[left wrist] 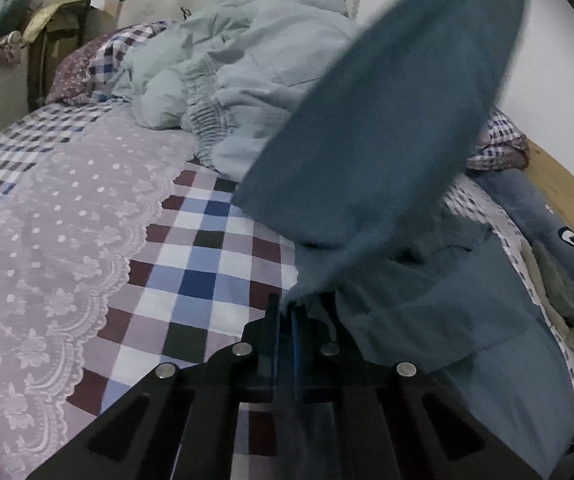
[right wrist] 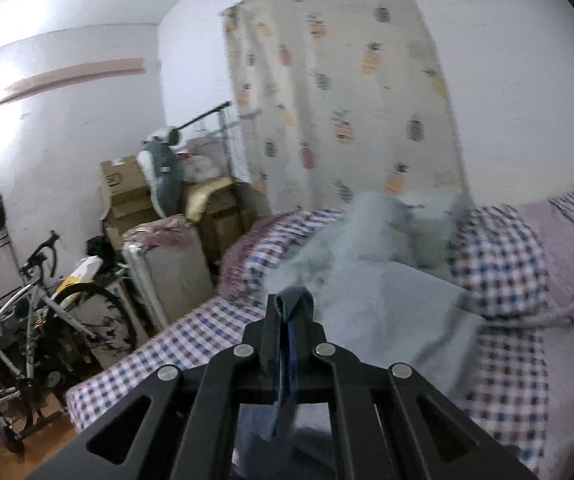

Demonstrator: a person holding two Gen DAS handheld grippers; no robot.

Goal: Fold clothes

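Dark teal soft fabric garment (left wrist: pixel 387 128) | pinched at an edge in left gripper (left wrist: pixel 287 312), jaws pressed together, lifted above checked bed sheet (left wrist: pixel 207 248) | another fold (right wrist: pixel 293 300) clamped in right gripper (right wrist: pixel 287 332), jaws closed | beyond: crumpled pale blue-grey clothing (left wrist: pixel 239 68), pineapple-print curtain (right wrist: pixel 347 92)

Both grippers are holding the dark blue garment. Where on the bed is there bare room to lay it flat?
Free: the checked sheet ahead of the left gripper, between the lilac lace cover and the dark blue garment. Crowded: the pale blue clothes pile behind it, plus folded dark items along the right edge.
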